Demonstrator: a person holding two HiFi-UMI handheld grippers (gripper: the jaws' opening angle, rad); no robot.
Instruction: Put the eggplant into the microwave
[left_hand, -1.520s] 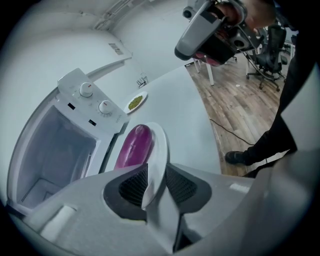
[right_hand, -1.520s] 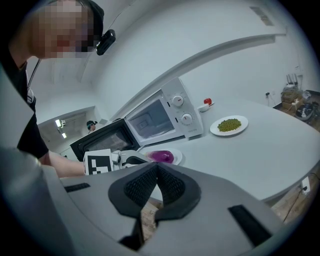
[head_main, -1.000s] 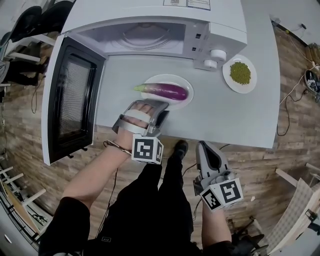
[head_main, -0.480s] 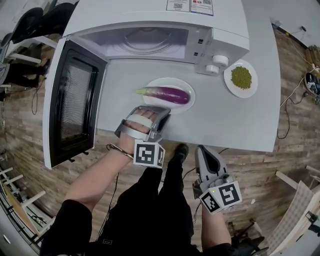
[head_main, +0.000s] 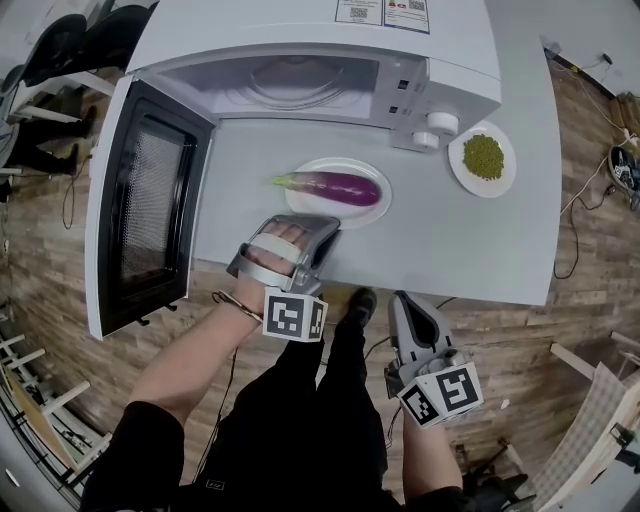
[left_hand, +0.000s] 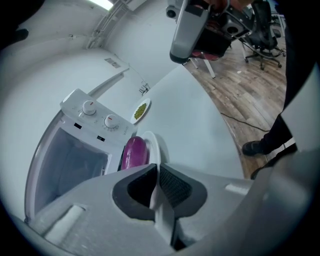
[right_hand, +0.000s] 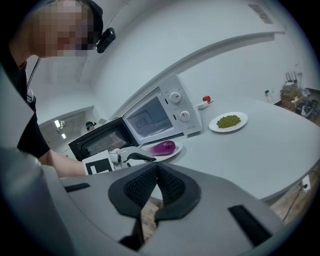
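Eggplant (left_hand: 134, 152), plate (left_hand: 154, 144) partly hidden behind left hand-held gripper (left_hand: 156, 169).

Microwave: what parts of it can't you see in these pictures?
- Head view: the white microwave's paper labels on top are cut off by the picture's upper edge.
- Head view: the round white dials' markings are too small to read.
- Head view: the cavity's ceiling is hidden under the microwave's own top.

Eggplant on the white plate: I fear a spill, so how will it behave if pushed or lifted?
The eggplant looks round-bodied and lies on its side, so it may roll across its length. Its glossy skin is probably slippery. It overhangs the shallow plate at the stem, so tilting could slide it off.
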